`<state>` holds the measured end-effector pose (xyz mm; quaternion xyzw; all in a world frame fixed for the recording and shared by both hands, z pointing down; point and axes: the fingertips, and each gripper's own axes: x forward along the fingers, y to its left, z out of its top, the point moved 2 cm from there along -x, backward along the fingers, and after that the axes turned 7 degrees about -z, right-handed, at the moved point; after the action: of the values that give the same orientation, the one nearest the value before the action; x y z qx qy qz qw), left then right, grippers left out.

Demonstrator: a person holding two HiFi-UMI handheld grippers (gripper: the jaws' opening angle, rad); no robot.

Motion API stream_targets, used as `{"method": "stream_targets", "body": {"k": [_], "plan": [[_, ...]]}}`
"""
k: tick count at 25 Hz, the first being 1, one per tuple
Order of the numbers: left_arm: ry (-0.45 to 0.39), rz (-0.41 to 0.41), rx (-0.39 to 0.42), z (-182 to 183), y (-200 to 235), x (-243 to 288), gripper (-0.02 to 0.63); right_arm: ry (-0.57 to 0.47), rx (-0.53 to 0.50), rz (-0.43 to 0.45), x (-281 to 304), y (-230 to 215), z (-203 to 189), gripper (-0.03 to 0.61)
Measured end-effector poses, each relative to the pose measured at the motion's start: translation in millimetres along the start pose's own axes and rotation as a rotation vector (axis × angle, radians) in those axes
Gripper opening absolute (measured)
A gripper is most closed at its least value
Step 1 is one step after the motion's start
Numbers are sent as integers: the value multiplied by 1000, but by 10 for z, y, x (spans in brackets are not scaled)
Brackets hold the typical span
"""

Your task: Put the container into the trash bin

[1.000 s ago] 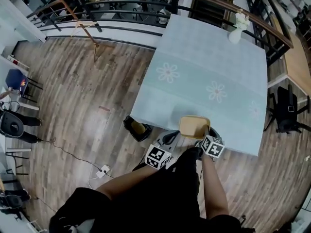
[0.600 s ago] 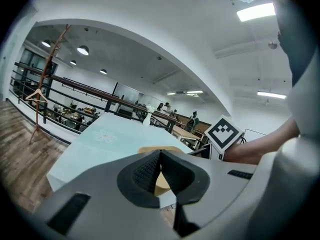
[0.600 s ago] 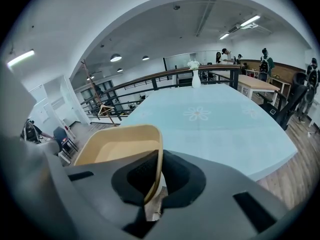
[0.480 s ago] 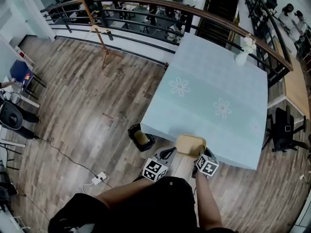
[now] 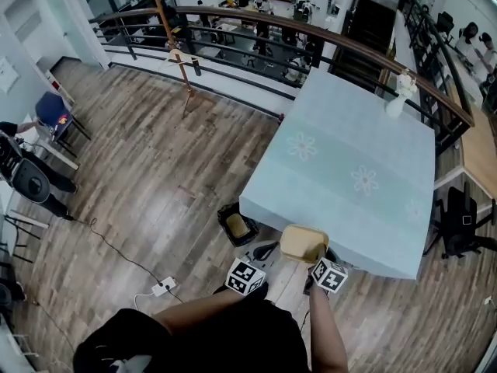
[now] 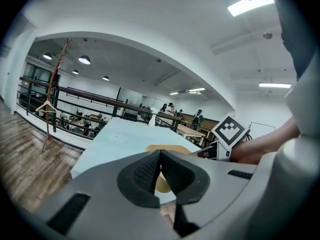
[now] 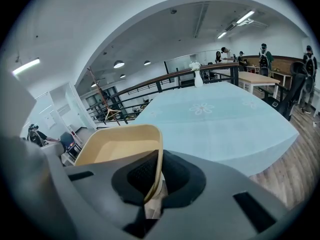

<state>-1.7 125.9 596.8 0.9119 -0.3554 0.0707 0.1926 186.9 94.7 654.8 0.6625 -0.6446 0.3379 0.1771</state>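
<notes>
Head view: plank wood floor, one table (image 5: 342, 169) under pale blue flower-print cloth, one dark square trash bin (image 5: 237, 226) on the floor by its corner | one tan round-cornered container (image 5: 303, 243) at the table's near edge, well apart from the bin | Left gripper view: left gripper (image 6: 160, 156) ribbed pads pressed together, empty | Right gripper view: right gripper (image 7: 159, 169) pinches the container's thin side wall.

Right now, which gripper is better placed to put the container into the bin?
Right. The right gripper is shut on the rim of the container, while the left gripper is shut on nothing. The bin stands on the floor by the table corner, near both.
</notes>
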Motion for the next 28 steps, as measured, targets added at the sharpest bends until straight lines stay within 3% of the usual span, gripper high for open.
{"method": "stream_targets", "body": {"k": [7, 17, 23, 28], "plan": [[22, -1, -58, -230, -309, -323, 14, -11, 64, -26, -369, -140, -464, 37], [49, -42, -19, -383, -518, -626, 14, -10, 145, -54, -820, -153, -963, 37], [72, -100, -1, -360, -172, -596, 14, 0, 161, -103, -736, 14, -909, 36], [106, -126, -7, -302, 372, -728, 14, 6, 209, -125, -487, 438, -786, 37]]}}
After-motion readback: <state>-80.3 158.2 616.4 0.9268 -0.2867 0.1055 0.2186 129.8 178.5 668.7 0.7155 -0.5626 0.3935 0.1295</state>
